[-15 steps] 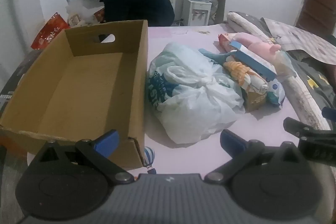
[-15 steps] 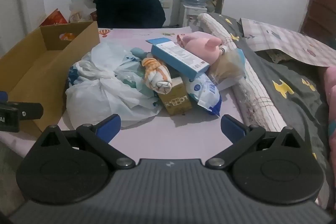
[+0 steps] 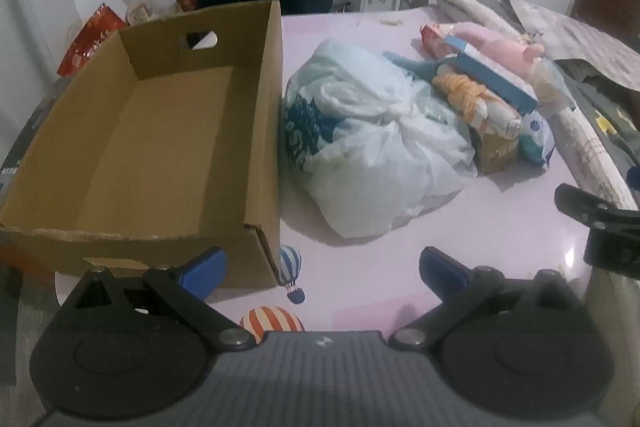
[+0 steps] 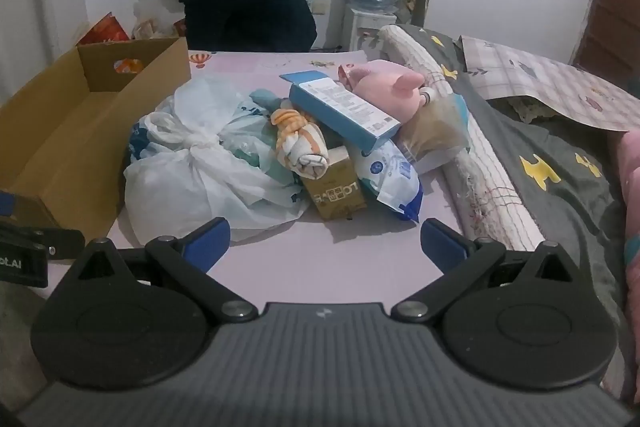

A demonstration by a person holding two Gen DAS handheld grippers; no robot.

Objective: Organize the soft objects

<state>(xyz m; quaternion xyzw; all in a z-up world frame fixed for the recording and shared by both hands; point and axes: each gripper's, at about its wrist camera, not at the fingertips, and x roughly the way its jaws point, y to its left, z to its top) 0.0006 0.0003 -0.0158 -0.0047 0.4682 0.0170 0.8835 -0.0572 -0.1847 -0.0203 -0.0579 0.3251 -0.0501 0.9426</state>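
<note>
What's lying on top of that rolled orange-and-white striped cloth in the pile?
A long blue carton leans across the striped cloth roll, which rests on a brown cardboard box. What is under the carton's far end is hidden.

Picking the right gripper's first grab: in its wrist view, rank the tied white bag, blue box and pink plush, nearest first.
1. Tied white bag, front left of the pile.
2. Blue box, propped on top, centre.
3. Pink plush, behind the box, right.
</note>
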